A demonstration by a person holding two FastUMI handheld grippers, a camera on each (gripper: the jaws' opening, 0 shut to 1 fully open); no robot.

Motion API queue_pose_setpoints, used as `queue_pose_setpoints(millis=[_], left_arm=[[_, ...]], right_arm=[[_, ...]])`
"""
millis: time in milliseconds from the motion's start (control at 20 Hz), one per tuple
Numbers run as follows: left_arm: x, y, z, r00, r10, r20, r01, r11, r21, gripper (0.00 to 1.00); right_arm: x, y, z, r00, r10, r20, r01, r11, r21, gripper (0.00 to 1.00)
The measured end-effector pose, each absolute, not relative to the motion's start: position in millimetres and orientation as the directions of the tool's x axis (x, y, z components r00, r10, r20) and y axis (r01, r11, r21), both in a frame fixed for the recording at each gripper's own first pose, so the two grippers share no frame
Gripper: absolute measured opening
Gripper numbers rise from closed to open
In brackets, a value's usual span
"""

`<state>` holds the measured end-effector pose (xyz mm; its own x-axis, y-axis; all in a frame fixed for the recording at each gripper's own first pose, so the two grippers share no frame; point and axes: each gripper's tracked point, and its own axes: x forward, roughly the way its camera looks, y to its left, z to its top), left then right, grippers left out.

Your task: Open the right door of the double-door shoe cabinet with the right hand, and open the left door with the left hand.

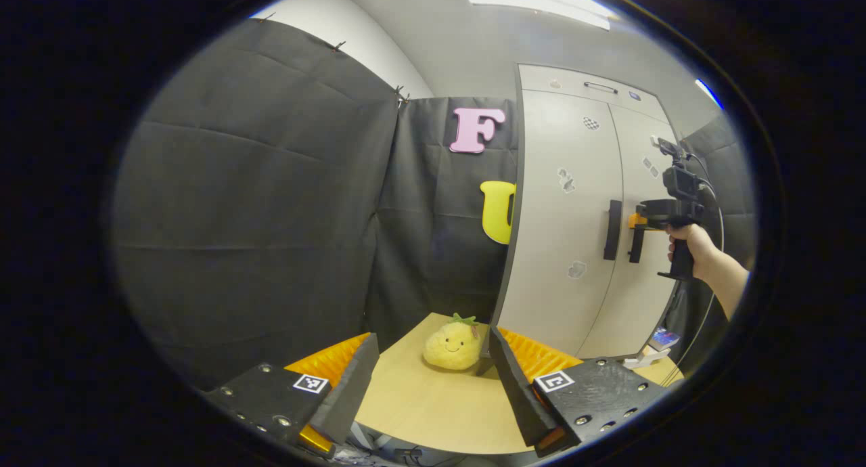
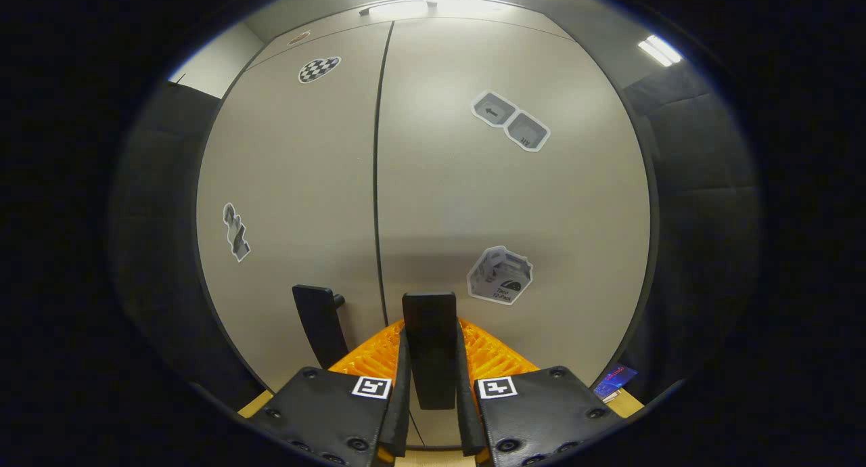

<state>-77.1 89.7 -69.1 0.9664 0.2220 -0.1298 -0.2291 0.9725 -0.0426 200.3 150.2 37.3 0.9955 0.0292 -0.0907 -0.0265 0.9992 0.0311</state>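
In the left gripper view, I am holding my left claw point(image 1: 429, 379) wide apart over the wooden desk point(image 1: 433, 413), with nothing between its fingers. Just beyond it, a yellow plush toy point(image 1: 453, 345) with a green tuft is sitting on the desk, right beside the lower corner of the shoe cabinet point(image 1: 561, 230). The toy is lying between my left claw and the left door point(image 1: 555, 250).

The cabinet is standing upright at the far end of the desk, pale grey, with both doors looking closed and a thin seam running between them. Stickers are dotting both doors, and two dark vertical handles are sitting either side of the seam.

In the right gripper view, I am gripping the right door's handle point(image 2: 429, 345) with my right claw point(image 2: 430, 386), both fingers pressing narrowly on its sides. The left door's handle point(image 2: 318, 321) is standing free just beside it. From the left gripper view, a hand point(image 1: 690, 247) is holding that right claw at the handles.
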Motion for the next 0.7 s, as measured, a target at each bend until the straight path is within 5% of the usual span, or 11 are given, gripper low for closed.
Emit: queue_pose_setpoints(millis=[150,400,700], left_arm=[[-77.0,88.8,-69.3,0.966,0.221,-0.134,-0.229,0.973,-0.04,0.95],[-76.4,86.9,-69.8,0.972,0.195,-0.134,-0.202,0.978,-0.044,0.94],[-72.4,83.9,-72.6,0.98,0.149,-0.135,-0.155,0.987,-0.035,0.93]], right_arm=[[203.7,150.2,35.9,0.993,0.052,-0.105,-0.048,0.998,0.044,0.32],[199.5,151.5,35.1,0.983,0.146,-0.112,-0.143,0.989,0.035,0.11],[184.5,150.7,35.8,0.976,0.189,-0.111,-0.187,0.982,0.024,0.02]])
